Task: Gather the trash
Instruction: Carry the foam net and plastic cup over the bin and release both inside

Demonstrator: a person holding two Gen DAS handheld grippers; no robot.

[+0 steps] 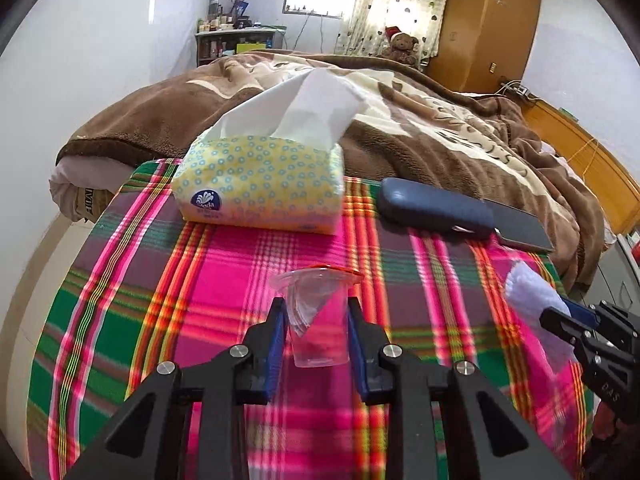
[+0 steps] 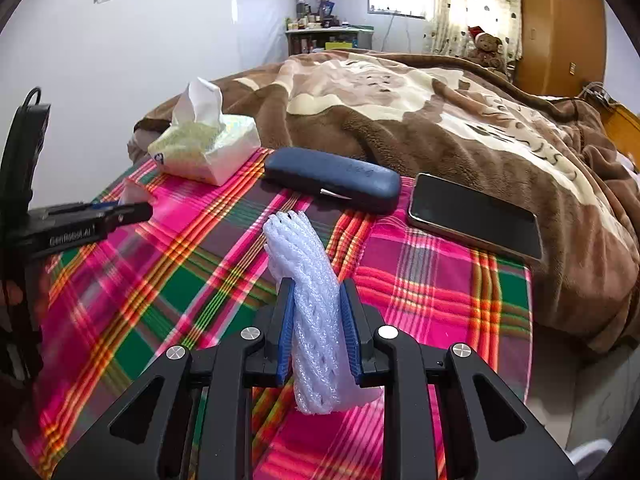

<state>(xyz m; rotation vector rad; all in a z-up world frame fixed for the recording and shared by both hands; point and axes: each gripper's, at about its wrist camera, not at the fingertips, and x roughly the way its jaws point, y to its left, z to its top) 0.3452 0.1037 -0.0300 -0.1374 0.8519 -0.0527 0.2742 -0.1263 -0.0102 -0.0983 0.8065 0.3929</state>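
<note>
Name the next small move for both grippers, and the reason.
Probably lift both clear of the plaid cloth: the left gripper already clamps the clear plastic cup, the right gripper clamps the white foam net. No bin is visible.

Tissue pack [image 2: 204, 148], blue glasses case [image 2: 334, 180] and phone [image 2: 476, 216] on plaid cloth [image 2: 432, 280]; beyond, brown blanket [image 2: 440, 120], seemingly a teddy bear [image 2: 486, 50].

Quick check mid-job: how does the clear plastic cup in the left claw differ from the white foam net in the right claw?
The clear plastic cup in the left claw is see-through, smooth and rigid-looking; the white foam net sleeve in the right claw is opaque, meshed and soft-looking. The cup stands upright with an orange-edged rim, while the net leans left. Shared: each sits between shut claw fingers over the bright plaid cloth.
</note>
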